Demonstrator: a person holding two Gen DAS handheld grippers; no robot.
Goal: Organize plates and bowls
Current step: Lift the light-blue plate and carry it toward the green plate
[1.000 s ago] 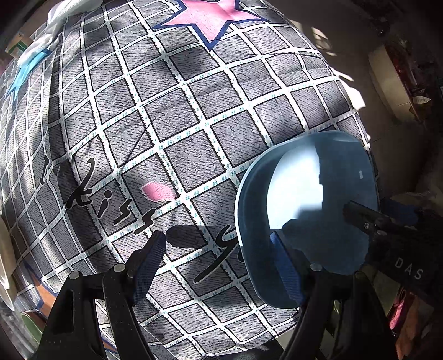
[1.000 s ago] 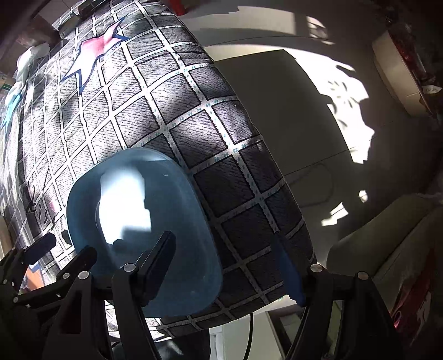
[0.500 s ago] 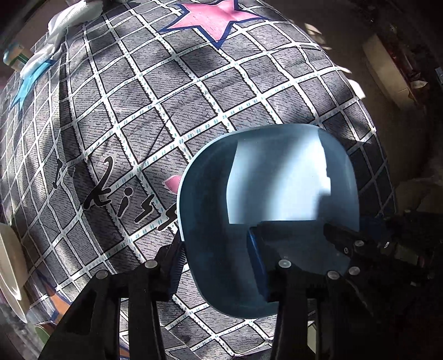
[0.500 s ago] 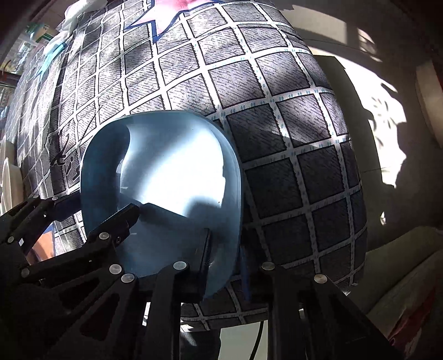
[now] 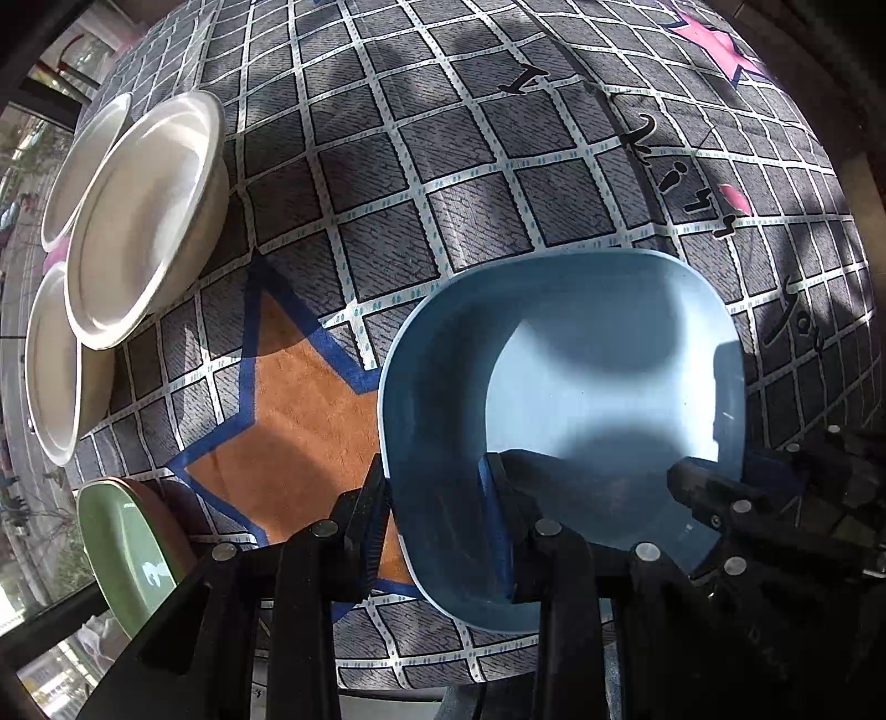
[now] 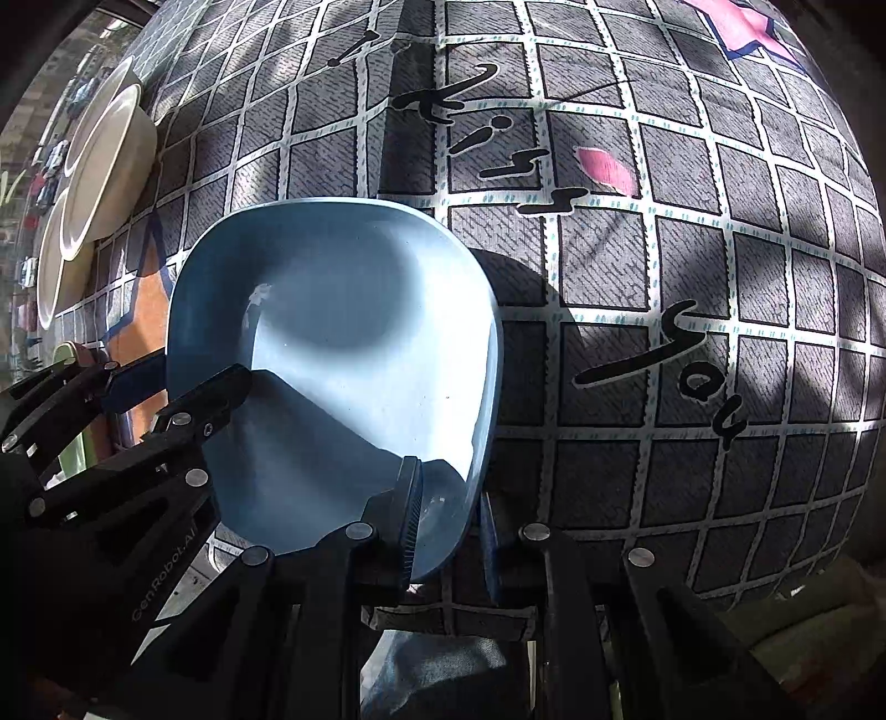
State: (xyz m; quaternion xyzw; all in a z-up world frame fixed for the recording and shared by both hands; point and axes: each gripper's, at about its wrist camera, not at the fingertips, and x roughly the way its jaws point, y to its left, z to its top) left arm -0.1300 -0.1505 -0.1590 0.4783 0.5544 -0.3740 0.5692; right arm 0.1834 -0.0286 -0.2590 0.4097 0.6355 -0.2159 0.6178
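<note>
A grey checked cloth (image 5: pixel 421 183) with white grid lines covers the desk. It bears an orange star (image 5: pixel 299 421) edged in blue, a pink star (image 5: pixel 714 41) at the far corner, a small pink patch (image 6: pixel 606 169) and black script lettering (image 6: pixel 531 166).

A: What finish does the blue bowl (image 5: pixel 559 399) have?

B: Smooth, satin plastic by its look. Beneath it, the tablecloth (image 5: pixel 443 166) is woven, matt cloth.

A: And left of the bowl?

B: White plates (image 5: pixel 144 216), smooth and faintly glossy; a glossy green plate (image 5: pixel 127 548). The gripper fingers (image 5: pixel 498 526) are matt black with ribbed blue pads.
</note>
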